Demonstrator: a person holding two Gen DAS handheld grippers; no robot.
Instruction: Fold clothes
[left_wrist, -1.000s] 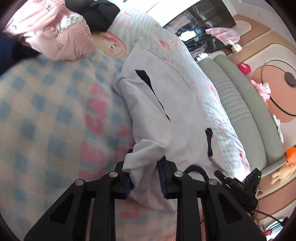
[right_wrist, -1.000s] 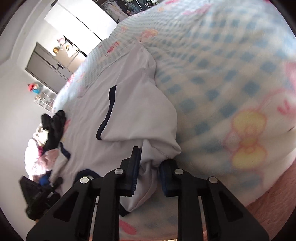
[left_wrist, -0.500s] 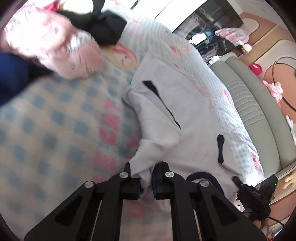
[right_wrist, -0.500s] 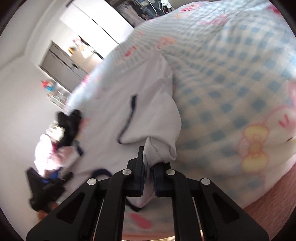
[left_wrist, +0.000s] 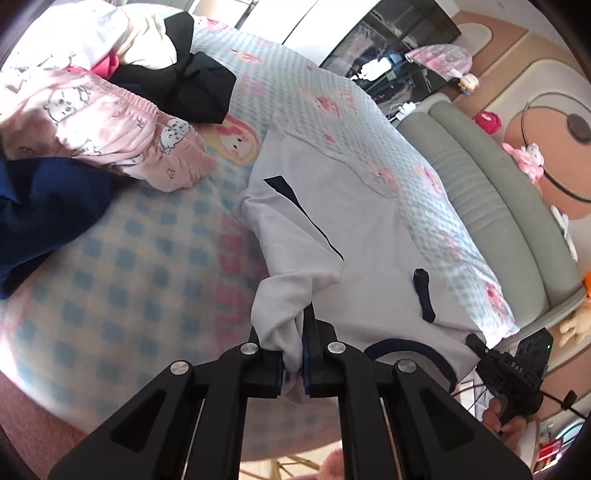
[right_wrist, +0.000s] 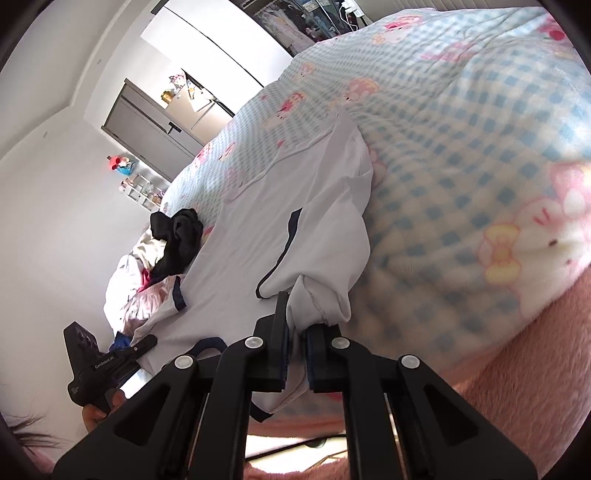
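A white shirt with navy trim (left_wrist: 369, 236) lies spread on a checked blue and pink blanket (left_wrist: 129, 266) on a bed. My left gripper (left_wrist: 294, 363) is shut on a bunched fold of the shirt's near left shoulder, lifted off the blanket. In the right wrist view the same white shirt (right_wrist: 266, 221) stretches away, and my right gripper (right_wrist: 295, 363) is shut on its near right shoulder, also raised. Each gripper shows in the other's view: the right one (left_wrist: 513, 373) at lower right, the left one (right_wrist: 99, 365) at lower left, each in a hand.
A heap of other clothes lies at the bed's far left: pink patterned trousers (left_wrist: 122, 133), a black garment (left_wrist: 188, 85) and a dark blue one (left_wrist: 44, 206). A grey padded headboard (left_wrist: 491, 199) runs along the right. A grey cabinet (right_wrist: 147, 133) stands by the wall.
Both grippers closed on the shirt's near shoulders and rose, pulling the pinched cloth up off the blanket. The clothes heap came further into the left wrist view.
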